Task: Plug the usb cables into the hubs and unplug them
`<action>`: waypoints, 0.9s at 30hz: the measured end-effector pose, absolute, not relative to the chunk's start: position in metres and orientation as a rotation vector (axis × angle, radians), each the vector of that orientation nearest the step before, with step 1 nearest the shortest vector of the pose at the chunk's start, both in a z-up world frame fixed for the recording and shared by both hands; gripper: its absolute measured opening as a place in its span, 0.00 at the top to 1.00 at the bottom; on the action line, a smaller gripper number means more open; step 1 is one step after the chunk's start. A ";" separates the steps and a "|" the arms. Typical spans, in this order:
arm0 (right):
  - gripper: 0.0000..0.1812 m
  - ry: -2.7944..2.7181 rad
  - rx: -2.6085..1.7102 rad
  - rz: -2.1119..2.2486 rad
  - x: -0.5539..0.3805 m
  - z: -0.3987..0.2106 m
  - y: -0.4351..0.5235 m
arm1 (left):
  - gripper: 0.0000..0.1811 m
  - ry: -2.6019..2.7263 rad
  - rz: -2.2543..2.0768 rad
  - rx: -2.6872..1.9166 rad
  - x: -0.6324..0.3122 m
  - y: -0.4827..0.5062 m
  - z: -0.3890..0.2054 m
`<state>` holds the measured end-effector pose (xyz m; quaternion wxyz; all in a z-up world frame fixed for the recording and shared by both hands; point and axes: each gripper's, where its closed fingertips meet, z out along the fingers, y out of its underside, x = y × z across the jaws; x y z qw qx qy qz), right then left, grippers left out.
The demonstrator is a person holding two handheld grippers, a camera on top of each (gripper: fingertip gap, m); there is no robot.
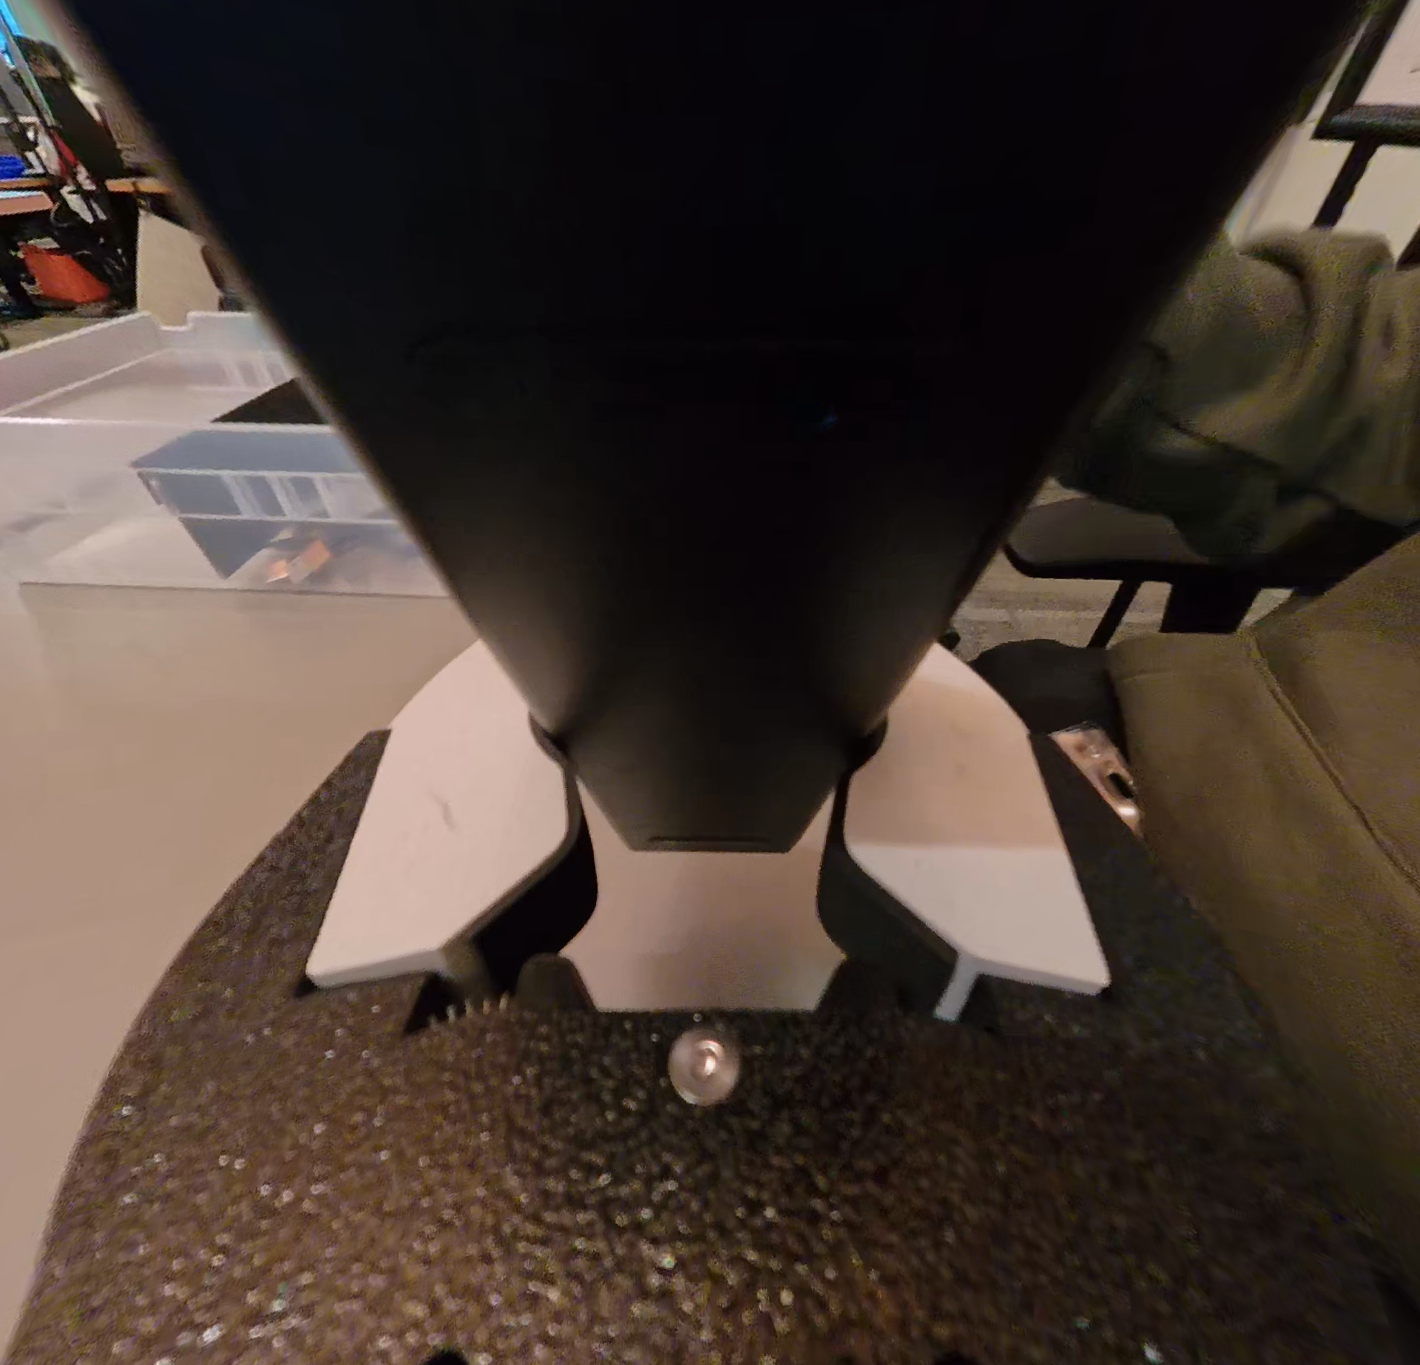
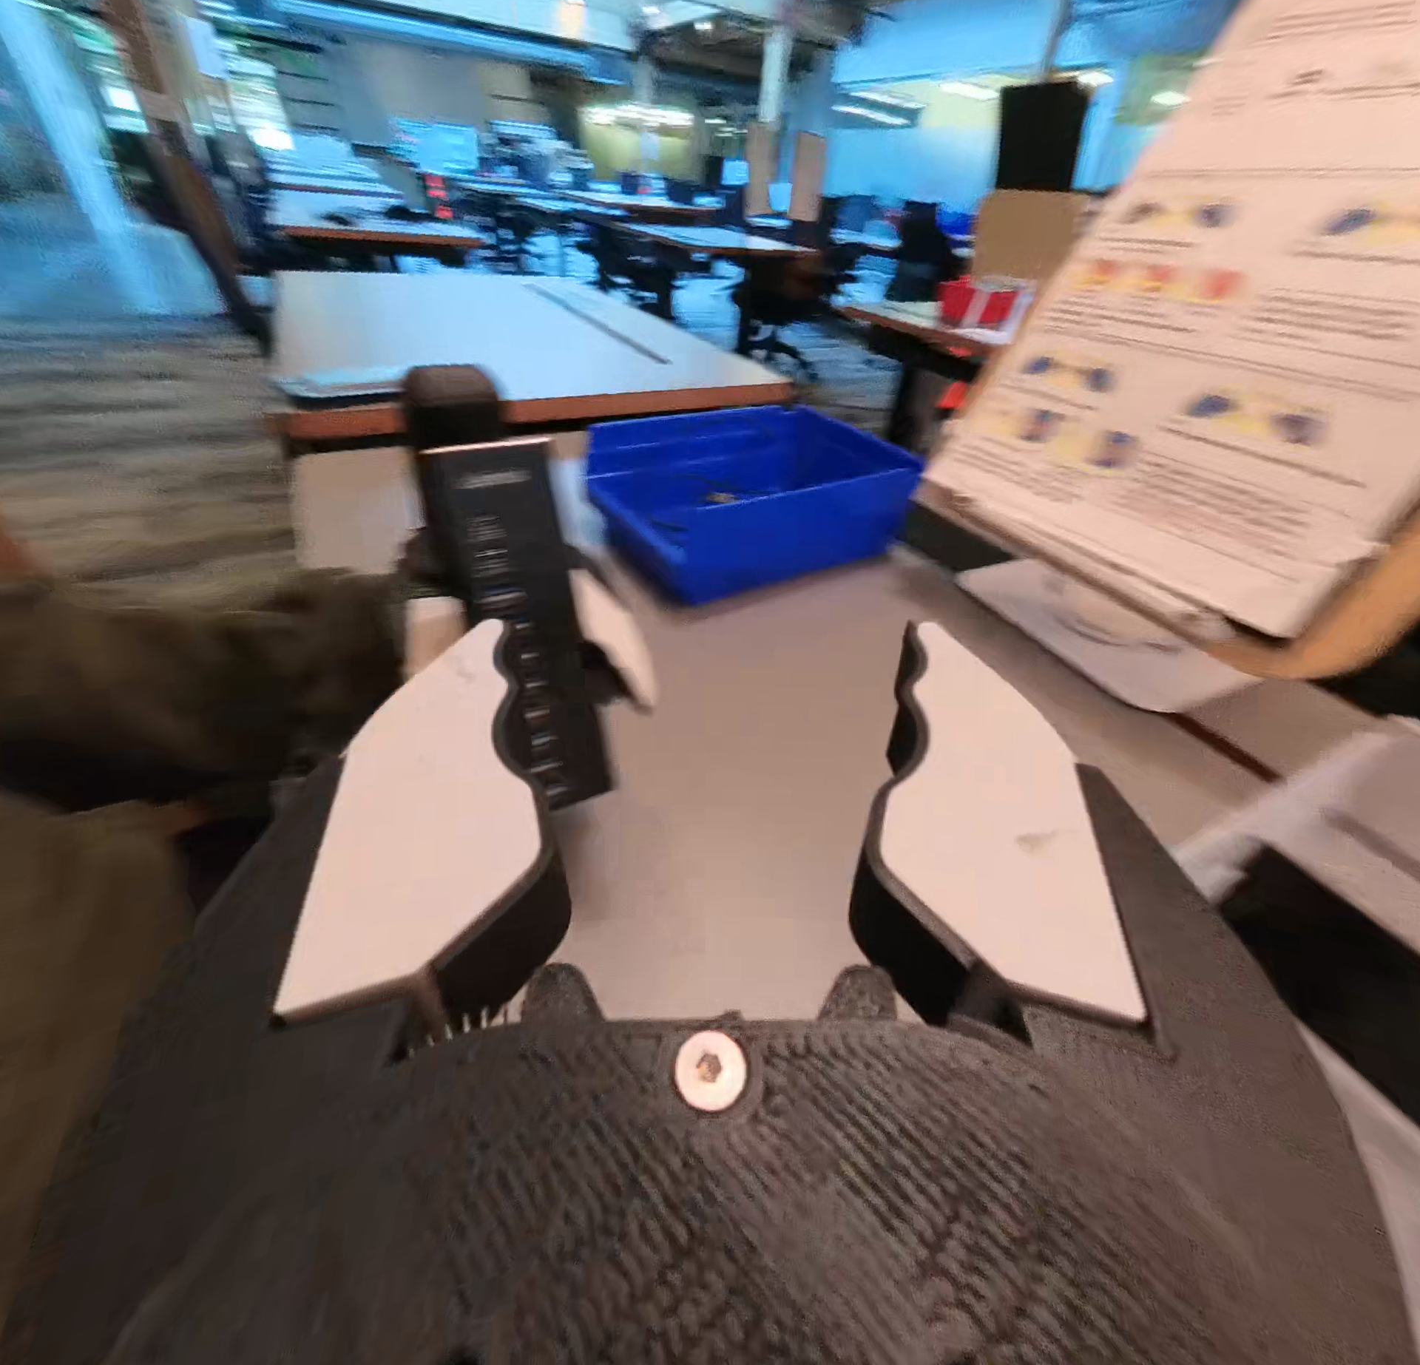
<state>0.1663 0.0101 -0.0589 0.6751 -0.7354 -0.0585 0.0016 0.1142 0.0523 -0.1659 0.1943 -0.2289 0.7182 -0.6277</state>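
At nine o'clock in the left wrist view, a clear plastic bin (image 1: 100, 437) sits on the pale table (image 1: 154, 752), with a dark grey multi-port hub (image 1: 253, 498) lying tilted inside it. Filling the middle of that view from twelve o'clock down to the centre is a long black hub (image 1: 691, 406), so near the lens that its face is almost featureless. The left gripper (image 1: 703, 744) is clamped on its narrow lower end, one white-faced finger pressed against each side. Toward three o'clock an olive sleeve (image 1: 1268, 375) reaches across in front of a black chair (image 1: 1137, 560).

At nine o'clock in the blurred right wrist view, the same olive sleeve (image 2: 192, 683) shows beside the left gripper (image 2: 576, 660), which holds the black hub (image 2: 515, 575) upright and slightly leaning (its row of ports faces this camera). That hub stands just behind the left finger (image 2: 430, 813) of the right gripper (image 2: 703, 644), whose fingers are spread wide apart with only bare table (image 2: 714, 829) between them. Around one o'clock a blue bin (image 2: 753, 498) rests on the table, something small and indistinct inside. At two to three o'clock a printed sheet (image 2: 1199, 314) leans on a wooden stand (image 2: 1345, 621). No usb cable can be made out in either view.
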 end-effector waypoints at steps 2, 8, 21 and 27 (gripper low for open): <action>0.49 -0.175 -1.656 0.083 0.124 -0.069 0.012 | 0.61 2.012 -1.772 -0.616 0.110 0.046 -0.158; 0.51 -0.229 -1.690 0.083 0.078 -0.091 0.028 | 0.61 2.054 -1.705 -0.491 0.095 0.030 -0.143; 0.63 -0.399 -1.834 0.151 0.057 -0.130 0.090 | 0.62 2.116 -1.640 -0.440 0.093 0.030 -0.160; 0.67 -0.426 -1.845 0.153 0.060 -0.140 0.099 | 0.62 2.149 -1.558 -0.455 0.096 0.042 -0.174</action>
